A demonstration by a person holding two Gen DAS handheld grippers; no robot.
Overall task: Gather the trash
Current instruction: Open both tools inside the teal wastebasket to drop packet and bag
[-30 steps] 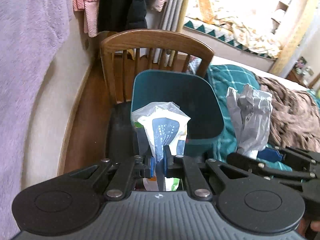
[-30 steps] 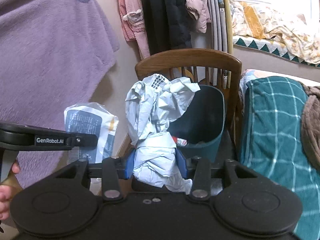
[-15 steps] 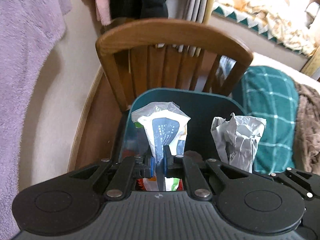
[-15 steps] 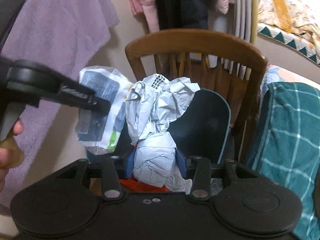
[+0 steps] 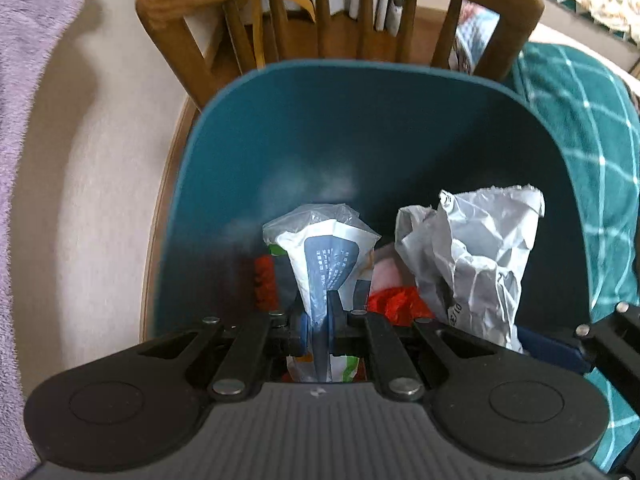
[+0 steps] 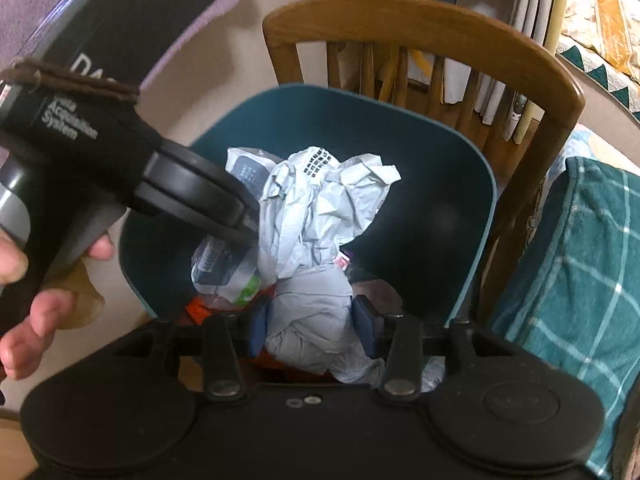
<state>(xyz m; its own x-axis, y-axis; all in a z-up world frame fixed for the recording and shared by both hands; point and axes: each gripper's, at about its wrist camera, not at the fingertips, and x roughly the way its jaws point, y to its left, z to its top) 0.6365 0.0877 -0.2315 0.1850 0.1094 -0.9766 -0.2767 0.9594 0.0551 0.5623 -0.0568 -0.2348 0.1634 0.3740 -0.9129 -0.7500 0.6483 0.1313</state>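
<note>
My left gripper [image 5: 320, 328] is shut on a white-and-blue plastic wrapper [image 5: 324, 252] and holds it down inside the teal bin [image 5: 320, 140]. My right gripper [image 6: 310, 324] is shut on a crumpled grey paper bag [image 6: 320, 208], whose top stands over the bin's [image 6: 440, 208] opening. In the left wrist view the grey bag [image 5: 476, 264] stands to the right of the wrapper. In the right wrist view the wrapper [image 6: 218, 264] sits left of the bag, partly hidden by the left tool. Red and orange trash [image 5: 396, 300] lies at the bottom of the bin.
The bin stands on a wooden chair [image 6: 420, 24] with a curved slatted back. A teal checked blanket [image 6: 580, 280] lies to the right. A person's hand [image 6: 40, 312] grips the left tool at the left. A purple towel [image 5: 24, 80] hangs on the left wall.
Both grippers have come forward and down over the bin, tilting to look into it. The wrapper and the grey bag now sit within its opening, still gripped.
</note>
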